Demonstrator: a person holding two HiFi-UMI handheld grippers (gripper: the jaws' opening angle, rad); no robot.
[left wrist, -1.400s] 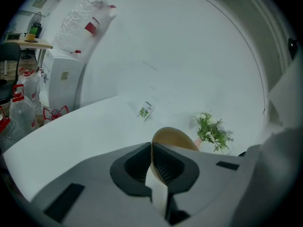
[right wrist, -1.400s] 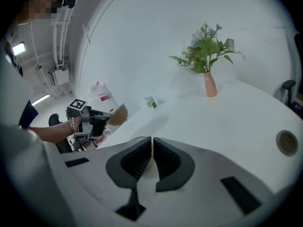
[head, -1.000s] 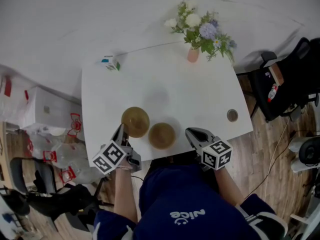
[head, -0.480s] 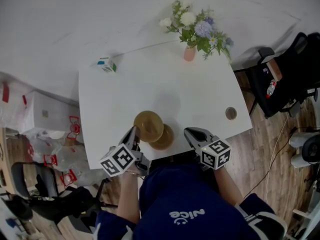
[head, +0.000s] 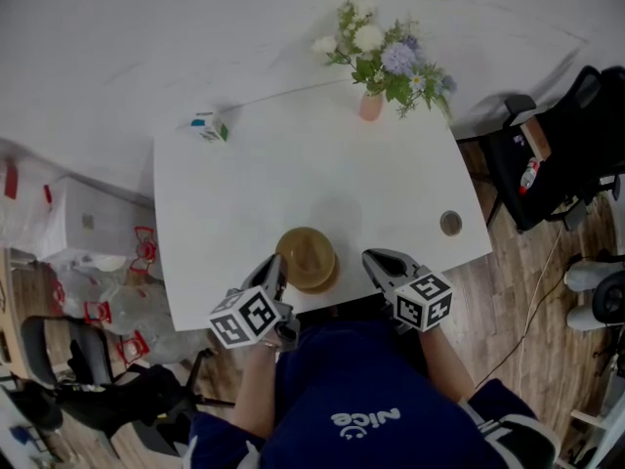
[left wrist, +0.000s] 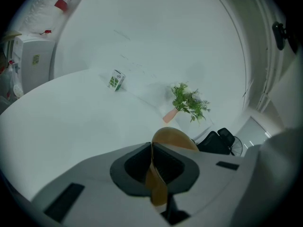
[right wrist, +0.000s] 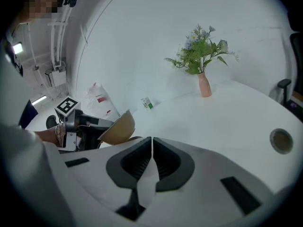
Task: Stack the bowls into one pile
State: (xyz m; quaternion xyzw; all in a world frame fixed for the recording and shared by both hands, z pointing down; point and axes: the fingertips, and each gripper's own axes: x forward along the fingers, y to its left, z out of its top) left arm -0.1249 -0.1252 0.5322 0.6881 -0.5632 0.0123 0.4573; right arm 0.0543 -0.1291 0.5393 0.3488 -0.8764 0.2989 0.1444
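Holding: the left gripper (head: pixel 277 266) has its jaws clenched on the near rim of the upper bowl (head: pixel 306 254). The left gripper view shows the bowl wall pinched between them.
Upper bowl position: tilted, directly over the lower bowl (head: pixel 329 278), near the front edge of the surface (head: pixel 293 164). Contact between the two bowls cannot be confirmed.
Lower bowl: almost fully covered, with only a dark crescent showing at its right side.
Right gripper (head: pixel 370 258): jaws closed together on nothing, just right of the bowls and clear of them.
Step, as judged: nesting is at hand, and the release is not yet made.
Handling, as judged: the bowl looks thin-walled, stiff and light, with a smooth brown finish that could slide in a pinch.
Hold point: the rim, wall between the jaws, as taken now. A one-sided grip lets the bowl hang tilted.
Risk, as judged: released while tilted, it may seat crooked or nudge the lower bowl toward the edge.
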